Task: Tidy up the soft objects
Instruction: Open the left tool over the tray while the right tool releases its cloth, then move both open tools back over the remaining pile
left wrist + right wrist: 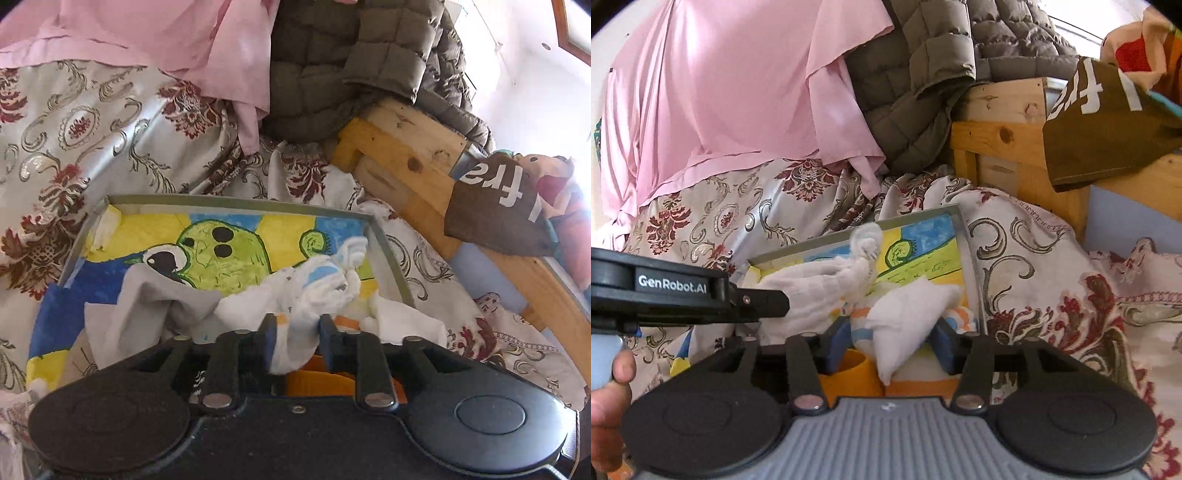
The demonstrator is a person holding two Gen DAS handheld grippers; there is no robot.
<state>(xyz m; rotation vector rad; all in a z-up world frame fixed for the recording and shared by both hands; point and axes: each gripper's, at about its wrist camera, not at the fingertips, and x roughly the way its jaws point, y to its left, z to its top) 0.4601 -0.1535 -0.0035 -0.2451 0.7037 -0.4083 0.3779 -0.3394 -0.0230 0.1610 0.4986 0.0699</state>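
A grey-rimmed tray (236, 201) with a painted green cartoon figure lies on the bedspread. In it sit a grey cloth (155, 299) and a bunched white cloth (314, 284) with blue and orange marks. My left gripper (298, 332) is low over the tray's near edge. The white cloth runs loosely between its blue pads, which stand apart. From the right wrist, the left gripper (783, 301) comes in from the left beside a white muslin cloth (812, 291). My right gripper (890, 341) is open, and a white cloth corner (908, 310) lies between its pads with gaps on both sides.
A floral bedspread (92, 122) covers the bed. Pink fabric (720, 92) and an olive quilted jacket (923, 66) hang behind. A wooden frame (1004, 147) stands at right, bearing a brown cloth with white letters (1108, 122). A plush toy (554, 184) is far right. A hand (609, 387) holds the left gripper.
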